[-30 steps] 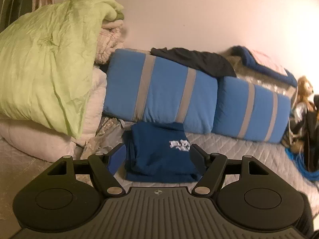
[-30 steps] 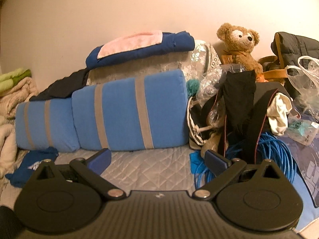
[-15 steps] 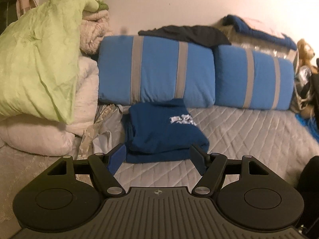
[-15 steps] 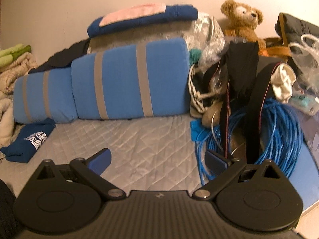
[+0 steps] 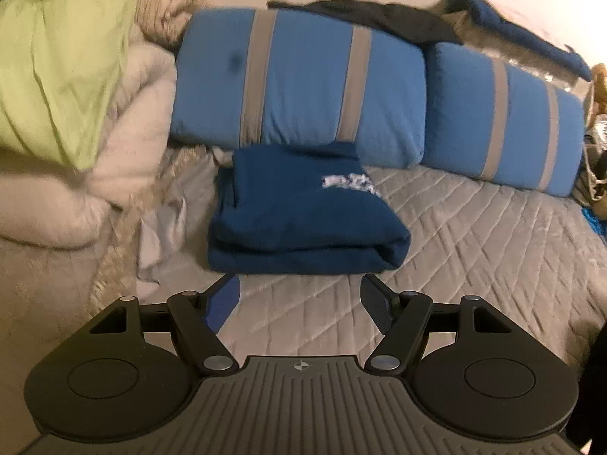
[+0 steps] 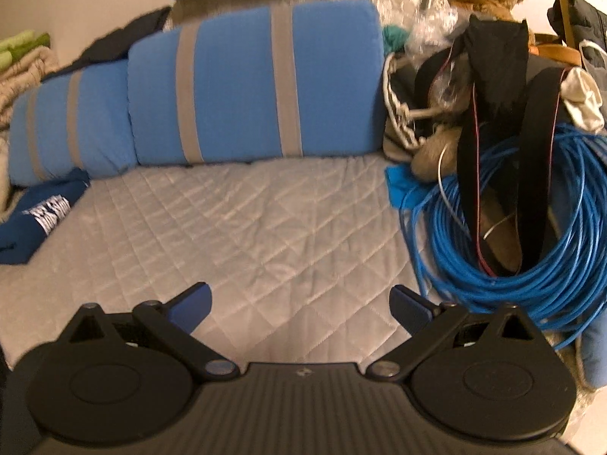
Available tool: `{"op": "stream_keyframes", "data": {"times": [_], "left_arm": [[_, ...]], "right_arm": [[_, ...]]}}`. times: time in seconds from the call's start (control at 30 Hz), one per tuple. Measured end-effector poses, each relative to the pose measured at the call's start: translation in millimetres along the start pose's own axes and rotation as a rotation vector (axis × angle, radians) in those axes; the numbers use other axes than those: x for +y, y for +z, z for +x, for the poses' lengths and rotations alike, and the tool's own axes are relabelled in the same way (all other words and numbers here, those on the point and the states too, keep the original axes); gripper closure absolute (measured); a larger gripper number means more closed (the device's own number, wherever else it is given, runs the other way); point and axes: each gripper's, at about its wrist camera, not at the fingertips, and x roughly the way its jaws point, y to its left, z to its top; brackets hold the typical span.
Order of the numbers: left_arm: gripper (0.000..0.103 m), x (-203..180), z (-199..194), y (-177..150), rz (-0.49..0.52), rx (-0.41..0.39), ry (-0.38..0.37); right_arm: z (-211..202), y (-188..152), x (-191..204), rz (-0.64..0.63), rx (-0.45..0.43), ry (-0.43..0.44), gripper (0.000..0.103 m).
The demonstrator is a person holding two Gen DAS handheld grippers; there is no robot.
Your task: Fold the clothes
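Bed (image 5: 474, 227), grey quilted cover, fills both views. Two blue grey-striped cushions (image 5: 299, 87) stand along wall. Blue cable coil (image 6: 531, 235) lies at bed's right side. Folded navy garment (image 5: 303, 220), white print up, lies on bed against left cushion. Left claw (image 5: 299, 299) released, just short of garment, holding nothing. Right claw (image 6: 299, 307) released above bare quilt, well apart from garment (image 6: 41, 212).
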Motion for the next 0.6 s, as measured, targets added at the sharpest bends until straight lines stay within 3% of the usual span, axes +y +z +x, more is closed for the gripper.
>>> {"op": "stream_keyframes", "data": {"times": [0.3, 0.6], "left_arm": [[0.033, -1.5, 45.0, -16.5, -0.031, 0.068, 0.023], [0.033, -4.8, 86.9, -33.0, -0.043, 0.143, 0.026]], "right_arm": [[42.4, -24.7, 6.3, 0.046, 0.038, -0.043, 0.000], [74.7, -43.3, 18.0, 0.016, 0.060, -0.091, 0.000]]}}
